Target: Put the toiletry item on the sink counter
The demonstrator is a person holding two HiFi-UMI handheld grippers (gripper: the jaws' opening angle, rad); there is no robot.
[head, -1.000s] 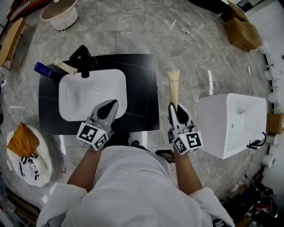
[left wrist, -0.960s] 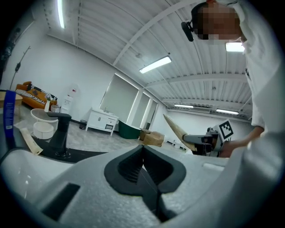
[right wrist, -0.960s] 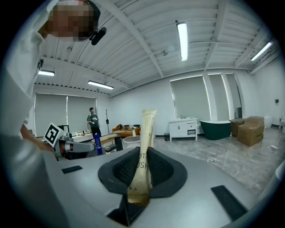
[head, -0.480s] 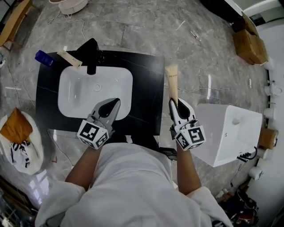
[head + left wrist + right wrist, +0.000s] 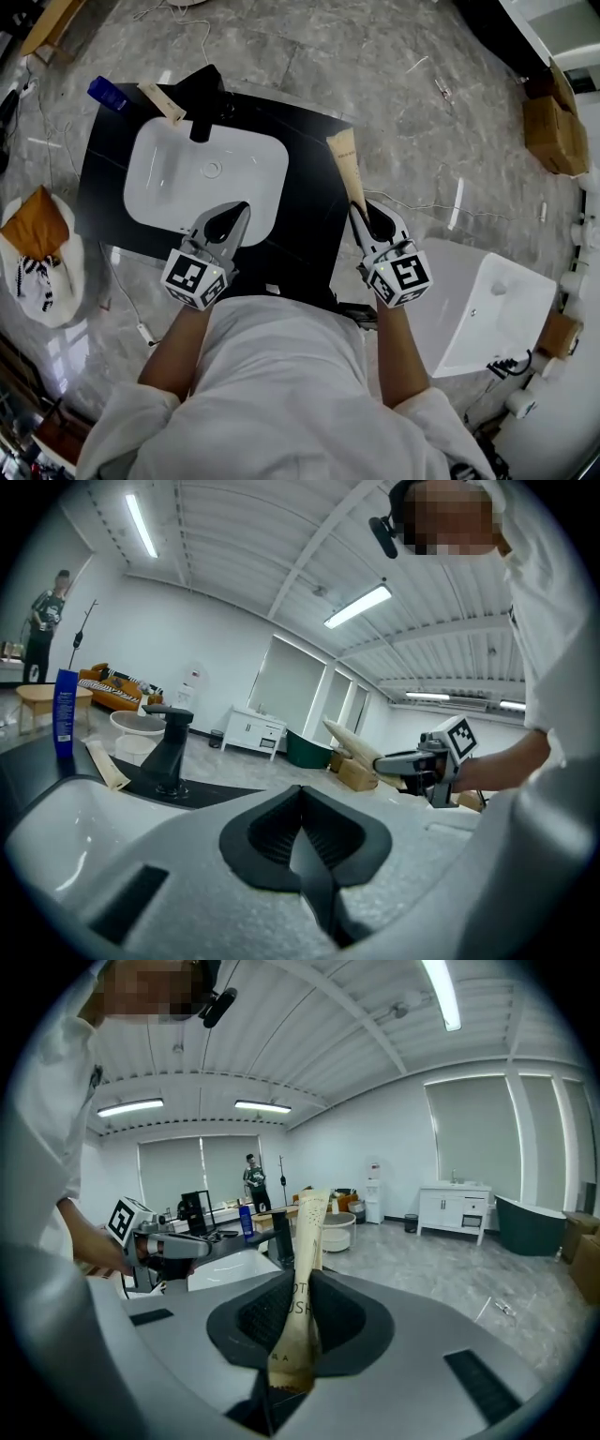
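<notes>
Floor: grey marble [image 5: 422, 122] is spreading all round; a white fixture [image 5: 478, 309] is standing on it at right, apart from the counter.
Counter: black sink counter [image 5: 305, 178] is lying ahead; a bare strip between the white basin [image 5: 178, 178] and the right edge is giving the open room.
Back-left corner: faucet [image 5: 202, 103], blue bottle [image 5: 106, 91] and second tube [image 5: 161, 101] are crowding together.
Change: toiletry tube [image 5: 344, 164] is now crossing the counter's right edge and leaning left; half a second ago it was hanging just outside that edge, over the floor.
Right gripper [image 5: 366, 220]: jaws are clamping the tube's lower end, which is sitting between the pads; the rest is sticking out past the fingertips, held in the air.
Left gripper [image 5: 239, 211]: jaws are pressing together on nothing, hovering over the basin's front rim.
</notes>
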